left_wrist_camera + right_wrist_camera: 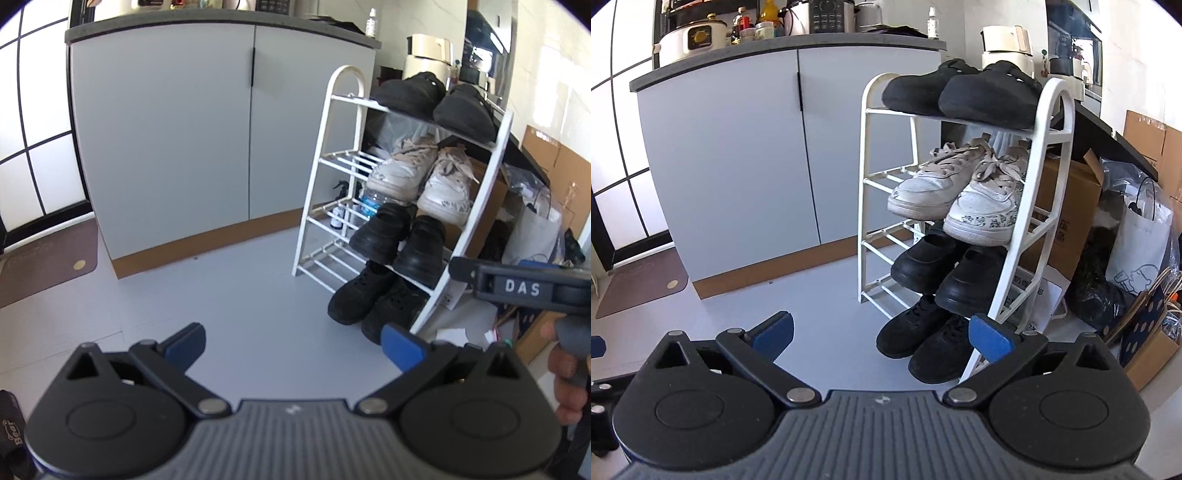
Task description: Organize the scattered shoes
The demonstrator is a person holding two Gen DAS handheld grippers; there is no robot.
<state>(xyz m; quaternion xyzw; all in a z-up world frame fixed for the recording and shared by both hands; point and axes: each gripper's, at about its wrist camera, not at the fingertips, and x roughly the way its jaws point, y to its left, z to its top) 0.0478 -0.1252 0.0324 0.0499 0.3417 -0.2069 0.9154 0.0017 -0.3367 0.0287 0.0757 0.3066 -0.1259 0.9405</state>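
A white shoe rack [1054, 110] [343, 79] stands on the grey floor beside a cabinet. Black slippers [960, 94] [436, 99] fill its top shelf. White sneakers [960, 192] [421, 177] sit below them, then black chunky shoes [945, 269] [399, 240], and black lace-up sneakers [923, 339] [369, 299] rest at the bottom. My left gripper [293, 349] is open over bare floor, left of the rack, with nothing between its fingers. My right gripper [882, 339] is open too, empty, just in front of the bottom pair. The right gripper's body [524, 288] shows in the left wrist view with a hand [565, 373] on its handle.
A grey two-door cabinet [738, 155] with kitchen items on top stands behind. Cardboard boxes [1067, 206], bags [1141, 240] and clutter crowd the floor right of the rack. A brown mat [642, 284] lies at the left by a glass door. Open grey floor [240, 295] spreads ahead.
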